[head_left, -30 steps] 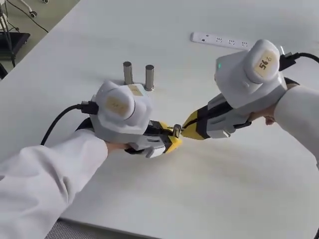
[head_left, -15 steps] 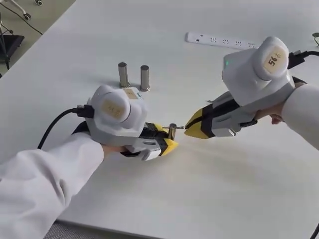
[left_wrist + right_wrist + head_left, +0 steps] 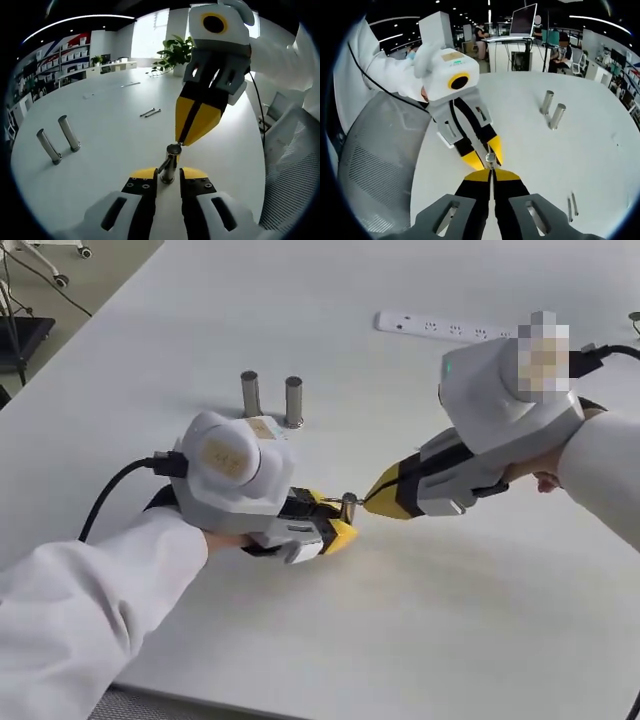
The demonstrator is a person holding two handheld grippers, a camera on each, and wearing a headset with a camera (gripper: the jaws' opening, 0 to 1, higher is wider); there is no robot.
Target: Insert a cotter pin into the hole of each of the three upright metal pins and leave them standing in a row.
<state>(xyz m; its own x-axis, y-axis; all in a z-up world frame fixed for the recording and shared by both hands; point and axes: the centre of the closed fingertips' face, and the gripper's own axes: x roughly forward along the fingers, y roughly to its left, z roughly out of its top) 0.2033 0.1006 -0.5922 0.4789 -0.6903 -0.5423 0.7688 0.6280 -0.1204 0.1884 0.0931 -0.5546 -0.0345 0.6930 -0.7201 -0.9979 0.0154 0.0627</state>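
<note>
On bench (image 3: 450,620) centre | one pin (image 3: 171,162) clamped in left tool (image 3: 168,175) | cotter (image 3: 163,165) pinched by closed right tool (image 3: 491,172), judged mid-insertion | two pins (image 3: 294,401) bare, two spare cotters (image 3: 150,112) untouched

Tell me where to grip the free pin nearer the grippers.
Likely low on the shaft of the right-hand pin, coming level from the near side: it stands upright, the other pin on its left, and its top must stay clear for insertion.

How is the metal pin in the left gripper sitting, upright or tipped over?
Upright: the metal pin stands on its base on the table, held by the left gripper.
</note>
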